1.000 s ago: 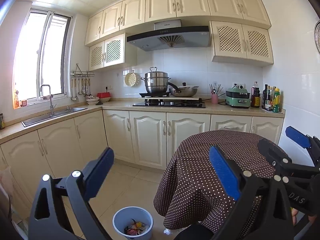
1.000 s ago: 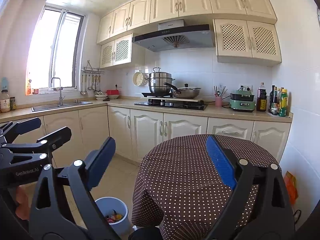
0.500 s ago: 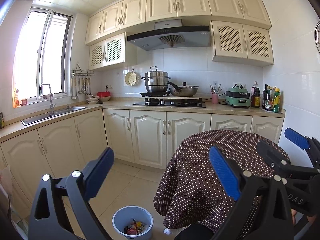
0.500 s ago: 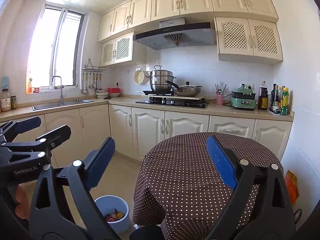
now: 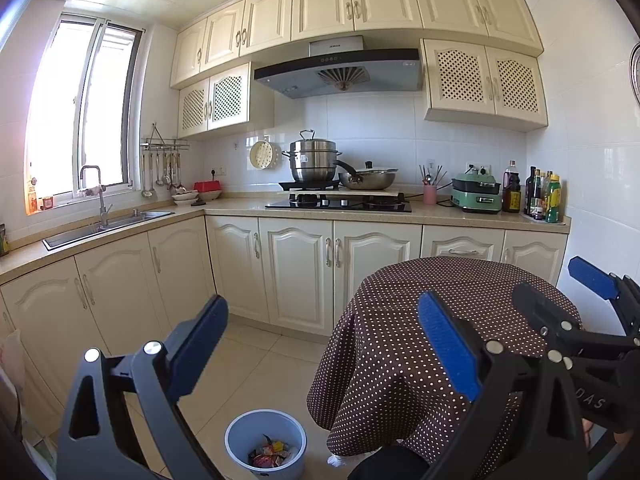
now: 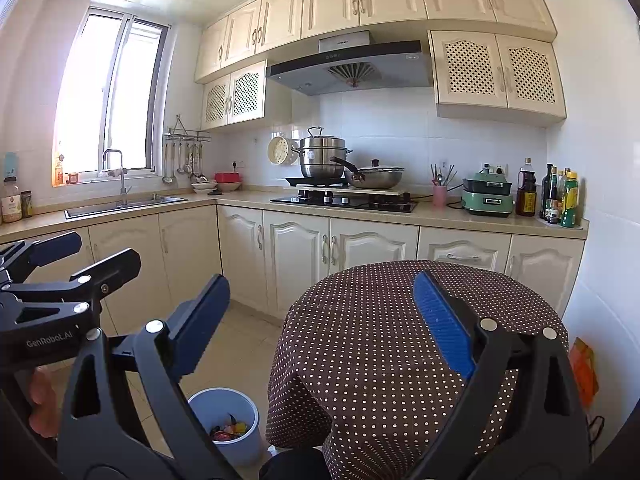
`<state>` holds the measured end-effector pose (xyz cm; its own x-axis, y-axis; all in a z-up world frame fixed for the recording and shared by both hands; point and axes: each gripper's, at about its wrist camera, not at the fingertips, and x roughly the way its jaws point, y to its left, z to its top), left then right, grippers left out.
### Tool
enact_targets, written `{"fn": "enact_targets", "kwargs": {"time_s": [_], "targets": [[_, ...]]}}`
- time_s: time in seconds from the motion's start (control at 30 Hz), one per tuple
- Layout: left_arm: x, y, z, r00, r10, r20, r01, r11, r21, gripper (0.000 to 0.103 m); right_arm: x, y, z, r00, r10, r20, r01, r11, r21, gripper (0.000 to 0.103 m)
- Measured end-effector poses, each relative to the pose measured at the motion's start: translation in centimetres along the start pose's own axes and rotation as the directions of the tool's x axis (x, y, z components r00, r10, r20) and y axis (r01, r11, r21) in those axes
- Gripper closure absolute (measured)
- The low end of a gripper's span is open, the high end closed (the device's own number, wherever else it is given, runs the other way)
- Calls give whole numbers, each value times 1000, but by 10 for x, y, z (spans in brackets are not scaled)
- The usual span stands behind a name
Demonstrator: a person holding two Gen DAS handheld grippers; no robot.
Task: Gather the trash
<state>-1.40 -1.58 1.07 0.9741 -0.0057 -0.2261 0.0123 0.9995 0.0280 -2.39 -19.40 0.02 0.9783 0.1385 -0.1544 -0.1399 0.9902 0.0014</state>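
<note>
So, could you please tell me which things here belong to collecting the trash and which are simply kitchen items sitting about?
Belongs to the job:
- blue bin on the floor
- wrappers inside it
- left gripper, open
- right gripper, open

Just lying about:
- steamer pot
- wok
- green cooker
- sauce bottles
- polka-dot table

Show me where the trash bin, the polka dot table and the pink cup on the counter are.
trash bin (image 5: pixel 240 431), left wrist view, on its left rim.
polka dot table (image 6: pixel 360 320), right wrist view, on the bare cloth top.
pink cup (image 5: pixel 430 194), left wrist view, on its side wall.

black tool (image 5: pixel 320 344) frames, blue pads (image 5: pixel 448 344), silver screws.
</note>
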Motion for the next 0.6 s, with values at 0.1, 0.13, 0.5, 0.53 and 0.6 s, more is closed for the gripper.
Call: {"fn": "enact_targets", "kwargs": {"time_s": [0.1, 0.13, 0.5, 0.53, 0.6], "targets": [[0, 0, 0, 1000, -1, 1, 1, 1000, -1, 9, 0, 0, 0, 1000, -1, 0, 1, 1000, 0, 12], [0, 0, 0, 1000, -1, 1, 1, 1000, -1, 9, 0, 1, 0, 1000, 0, -2, 0, 1000, 0, 12], [1, -1, -2, 1000, -1, -3, 1, 1000, -1, 9, 0, 1, -2, 1000, 3, -3, -3, 1000, 4, 11], [1, -1, -2, 1000, 0, -3, 0, 1000, -1, 9, 1, 1, -2, 1000, 4, -3, -4, 1000, 4, 11], [1, -1, -2, 1000, -1, -3, 1, 1000, 0, 9, 1, 1, -3, 1000, 5, -6, -5, 1000, 4, 11]]}}
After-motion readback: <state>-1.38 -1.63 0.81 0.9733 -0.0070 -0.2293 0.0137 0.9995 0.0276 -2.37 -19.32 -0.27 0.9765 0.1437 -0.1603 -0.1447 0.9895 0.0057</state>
